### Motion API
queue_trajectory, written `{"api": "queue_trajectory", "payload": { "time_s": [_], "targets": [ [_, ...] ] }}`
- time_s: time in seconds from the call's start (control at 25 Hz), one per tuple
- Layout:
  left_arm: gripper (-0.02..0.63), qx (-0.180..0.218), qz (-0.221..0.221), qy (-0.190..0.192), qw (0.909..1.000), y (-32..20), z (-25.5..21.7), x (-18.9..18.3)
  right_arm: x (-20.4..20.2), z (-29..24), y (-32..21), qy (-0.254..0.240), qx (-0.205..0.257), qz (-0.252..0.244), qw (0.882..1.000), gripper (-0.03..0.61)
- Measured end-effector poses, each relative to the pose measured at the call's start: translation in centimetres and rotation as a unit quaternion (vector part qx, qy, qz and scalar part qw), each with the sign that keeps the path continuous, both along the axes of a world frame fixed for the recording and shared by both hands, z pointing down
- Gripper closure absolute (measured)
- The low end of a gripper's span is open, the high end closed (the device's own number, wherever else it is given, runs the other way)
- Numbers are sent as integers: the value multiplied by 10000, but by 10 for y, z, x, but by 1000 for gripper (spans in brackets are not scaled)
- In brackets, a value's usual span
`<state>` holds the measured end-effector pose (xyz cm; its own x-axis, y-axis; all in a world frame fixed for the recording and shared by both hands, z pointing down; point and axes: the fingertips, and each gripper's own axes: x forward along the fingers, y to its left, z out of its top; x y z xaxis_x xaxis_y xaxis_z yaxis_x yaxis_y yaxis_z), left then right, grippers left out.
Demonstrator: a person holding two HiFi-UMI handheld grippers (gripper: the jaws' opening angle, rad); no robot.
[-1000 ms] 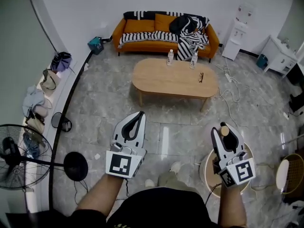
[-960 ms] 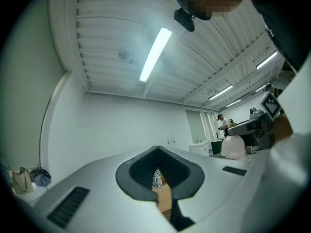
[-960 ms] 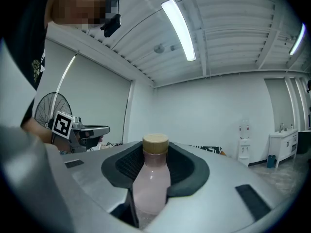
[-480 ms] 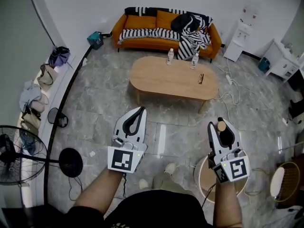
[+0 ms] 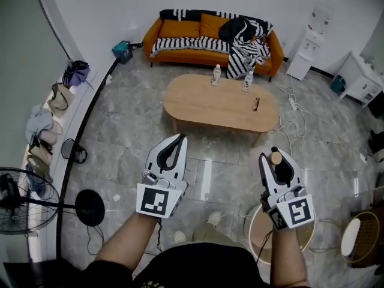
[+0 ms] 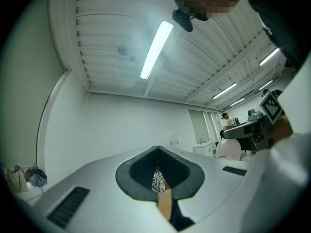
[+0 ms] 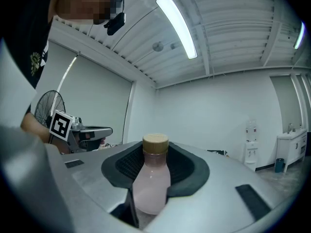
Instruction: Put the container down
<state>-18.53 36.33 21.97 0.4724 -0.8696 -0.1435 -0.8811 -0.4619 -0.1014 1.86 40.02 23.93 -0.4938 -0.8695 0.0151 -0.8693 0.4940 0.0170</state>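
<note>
My right gripper [image 5: 277, 159] is shut on a small pale pink bottle [image 7: 151, 181] with a tan cap [image 5: 276, 158]; the bottle stands upright between the dark pads in the right gripper view. My left gripper [image 5: 178, 138] is shut with nothing between its jaws; only a thin slit shows in the left gripper view [image 6: 158, 174]. Both are held at waist height over the grey marble floor, a good way short of the oval wooden coffee table [image 5: 204, 104].
On the table stand two clear bottles [image 5: 216, 74] [image 5: 246, 80] and a pair of glasses [image 5: 255, 104]. An orange sofa [image 5: 186, 29] with striped throws sits behind. A round side table [image 5: 258, 233] is below my right hand, a fan [image 5: 18, 200] at left, cables [image 5: 288, 122] right of the table.
The head view has shifted slightly. The right gripper with the bottle has moved a little left and up in view; the left gripper has barely moved.
</note>
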Motion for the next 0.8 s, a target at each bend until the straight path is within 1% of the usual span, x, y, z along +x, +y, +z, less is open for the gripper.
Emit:
{"api": "queue_trajectory", "payload": {
  "time_s": [0.28,0.4,0.56,0.64,0.72,0.8],
  "targets": [
    [600,29,-128,-172,9998,-35,-2,20,30,-10,-36,-15,84,13,10000,430],
    [600,19,-151,-148,9998,-49,-5,33,43,-16,-51,-108,181,35,9998,430],
    [600,54,-232,-244,9994,-63,-9,49,58,-13,-63,-163,101,-105,9998,430],
    [600,98,-264,-240,9993,-67,-12,56,65,-18,-68,-164,168,-140,9996,430],
    [600,134,-263,-202,9994,-71,-14,66,74,-18,-72,-154,116,-224,9996,430],
    [600,86,-298,-246,9992,-75,-13,74,81,-18,-78,-159,103,-236,9995,430]
  ]
}}
